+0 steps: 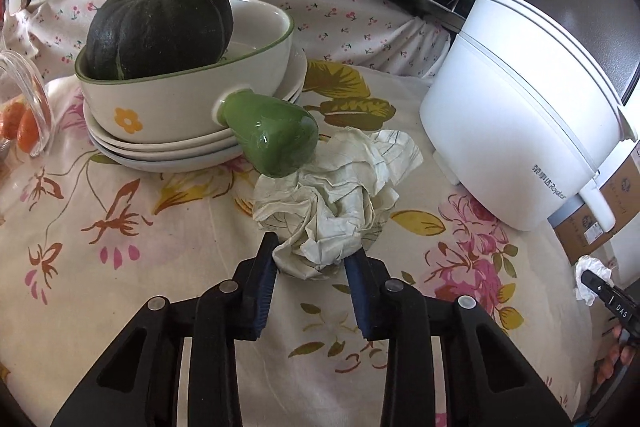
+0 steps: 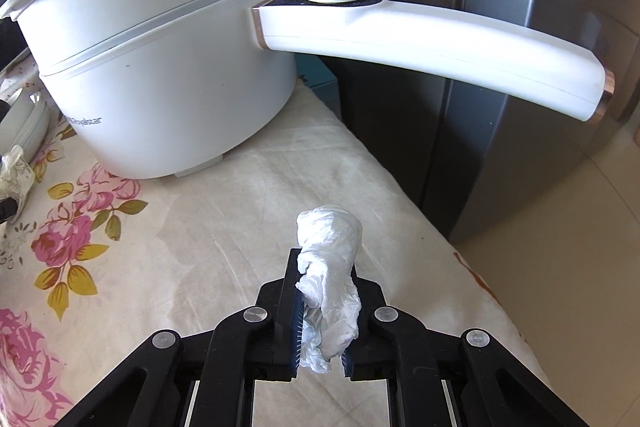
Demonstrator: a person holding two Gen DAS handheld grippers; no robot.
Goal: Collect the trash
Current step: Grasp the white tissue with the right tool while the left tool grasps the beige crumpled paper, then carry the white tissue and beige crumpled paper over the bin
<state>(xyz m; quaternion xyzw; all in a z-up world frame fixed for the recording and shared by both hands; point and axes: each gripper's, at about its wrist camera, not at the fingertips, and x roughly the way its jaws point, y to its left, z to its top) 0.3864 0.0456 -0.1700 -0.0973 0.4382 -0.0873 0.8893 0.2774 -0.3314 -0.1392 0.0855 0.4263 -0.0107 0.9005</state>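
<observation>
Centrally, the counter [image 1: 120,267] under its floral cloth carried a white electric pot [image 2: 160,75] and a pumpkin [image 1: 156,31] in a bowl [image 1: 180,107]. Nearer, the left claw [image 1: 310,259] pinched the crumpled cream paper [image 1: 332,203] lying on the counter, and the right claw [image 2: 322,307] stood closed on a white tissue wad [image 2: 330,259], held just above the cloth.

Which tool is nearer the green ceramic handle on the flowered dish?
Left. The left tool grips crumpled cream paper lying against that green ceramic handle; the right tool is past the white pot.
</observation>
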